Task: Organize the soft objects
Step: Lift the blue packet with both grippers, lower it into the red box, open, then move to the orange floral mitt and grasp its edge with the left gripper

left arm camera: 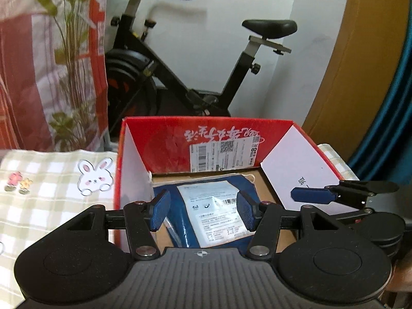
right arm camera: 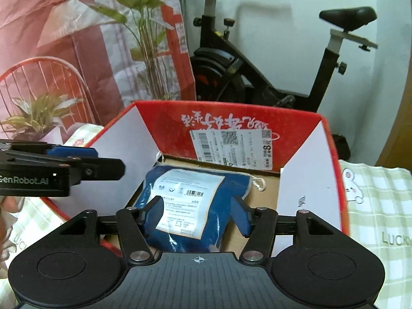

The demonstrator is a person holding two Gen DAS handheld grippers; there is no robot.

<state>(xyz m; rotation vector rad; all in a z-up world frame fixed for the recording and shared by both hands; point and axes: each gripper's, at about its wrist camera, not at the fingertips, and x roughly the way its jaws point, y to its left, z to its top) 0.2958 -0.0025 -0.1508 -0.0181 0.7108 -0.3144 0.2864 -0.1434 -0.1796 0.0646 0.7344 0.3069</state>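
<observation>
Blue plastic-wrapped soft packet (right arm camera: 190, 206) lies flat on the floor of the red cardboard box (right arm camera: 231, 121). Both the left tongs (left arm camera: 203, 211) and right tongs (right arm camera: 197, 216) hover half-open, empty; we should leave it flat and lift clear of the walls.

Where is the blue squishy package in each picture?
Left wrist view: the blue package lies low in the middle, on the floor of the red box, seen between the left gripper's pads.
Right wrist view: the blue package lies low in the middle too, beyond the right gripper.
Shared landmark: the shipping label on the box's back wall.
</observation>
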